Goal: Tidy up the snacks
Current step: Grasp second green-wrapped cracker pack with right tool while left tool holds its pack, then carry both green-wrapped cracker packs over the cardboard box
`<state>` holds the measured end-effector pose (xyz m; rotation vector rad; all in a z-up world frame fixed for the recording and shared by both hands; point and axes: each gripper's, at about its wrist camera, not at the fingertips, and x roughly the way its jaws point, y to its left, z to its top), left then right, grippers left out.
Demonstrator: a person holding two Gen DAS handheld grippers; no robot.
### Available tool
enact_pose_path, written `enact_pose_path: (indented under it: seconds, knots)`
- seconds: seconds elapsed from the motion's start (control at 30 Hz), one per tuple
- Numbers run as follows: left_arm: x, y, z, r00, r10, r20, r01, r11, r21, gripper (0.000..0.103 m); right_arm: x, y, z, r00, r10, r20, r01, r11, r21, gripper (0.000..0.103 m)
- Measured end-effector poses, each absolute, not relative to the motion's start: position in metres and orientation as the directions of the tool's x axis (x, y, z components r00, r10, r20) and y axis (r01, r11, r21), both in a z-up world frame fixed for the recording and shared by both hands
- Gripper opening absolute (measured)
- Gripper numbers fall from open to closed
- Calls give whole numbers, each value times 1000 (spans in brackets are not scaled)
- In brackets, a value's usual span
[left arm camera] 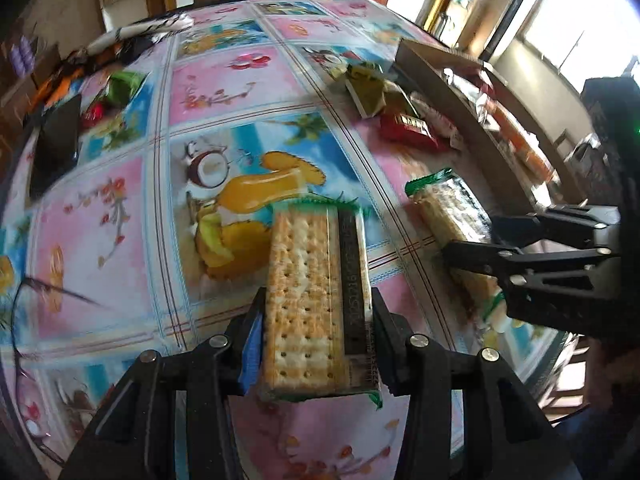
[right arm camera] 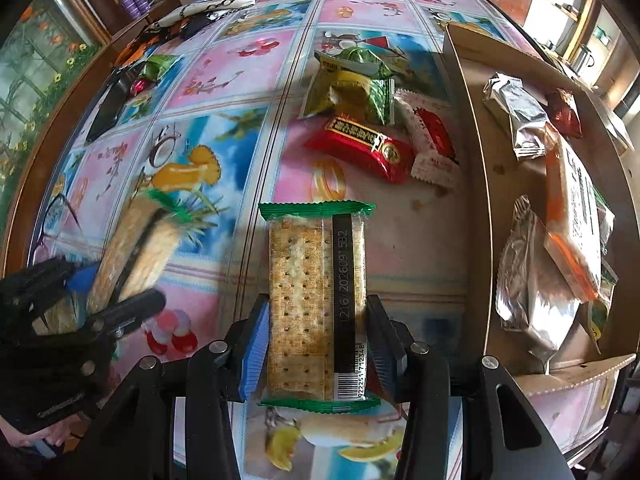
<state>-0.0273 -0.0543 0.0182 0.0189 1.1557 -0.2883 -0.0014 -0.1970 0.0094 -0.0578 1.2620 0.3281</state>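
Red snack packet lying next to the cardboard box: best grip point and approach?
Take the red packet across its short width at the middle, coming from above. It lies flat and long, so the narrow span should suit the jaws. Its far end sits by the green-yellow packet and its right end overlaps the white-red wrapper; the middle looks clearest.

Tablecloth [right arm camera: 240, 92], pink and blue fruit squares. Black phone [left arm camera: 56, 144] at nine o'clock edge. Patterned cloth [right arm camera: 216, 4] at eleven. Purple bottles [right arm camera: 136, 2] beyond.
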Motion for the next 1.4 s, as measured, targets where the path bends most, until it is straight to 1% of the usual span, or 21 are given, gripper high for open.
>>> enact_pose_path:
  seconds: [0.17, 0.23, 0.3, 0.33, 0.37, 0.4, 0.47, 0.63, 0.7, 0.9, 1.1, 1.4]
  knots:
    - [-20, -63, 17, 381, -175, -908, 212, 972, -98, 46, -6, -202, 9, 264, 217, -940, -306, 943, 132, 50]
    - [-18, -66, 15, 387, -159, -908, 208, 975, -82, 49, -6, -201, 8, 263, 220, -939, -321, 938, 130, 51]
    - [-17, -69, 14, 394, -139, -909, 206, 977, -60, 56, -5, -199, 8, 265, 221, -939, -337, 933, 125, 51]
    - [-16, -72, 14, 401, -124, -908, 205, 978, -43, 56, -5, -198, 7, 265, 221, -939, -344, 931, 122, 51]
    - [-16, -73, 14, 408, -113, -906, 204, 979, -30, 56, -5, -198, 7, 265, 221, -939, -351, 929, 119, 51]
    - [-15, -75, 13, 416, -98, -904, 203, 979, -13, 54, -5, -199, 7, 264, 222, -939, -357, 927, 119, 51]
    - [-18, -75, 14, 439, -80, -895, 192, 981, 6, 45, -5, -200, 7, 260, 228, -938, -366, 923, 123, 51]
    - [-22, -73, 17, 446, -82, -891, 135, 991, -24, 45, -5, -203, 8, 252, 242, -937, -393, 910, 129, 50]
    - [-24, -74, 22, 457, -95, -884, 126, 991, -41, 45, -6, -208, 10, 246, 268, -931, -389, 908, 159, 50]
    - [-25, -82, 41, 495, -92, -864, 115, 993, -40, 45, -5, -221, 28, 289, 318, -903, -396, 899, 189, 50]
    - [-23, -96, 48, 501, -92, -861, 129, 991, -31, 45, -7, -227, 40, 307, 353, -884, -418, 884, 208, 50]
    - [-19, -121, 57, 509, -102, -855, 168, 986, -17, 45, -5, -259, 56, 355, 383, -853, -374, 894, 246, 50]
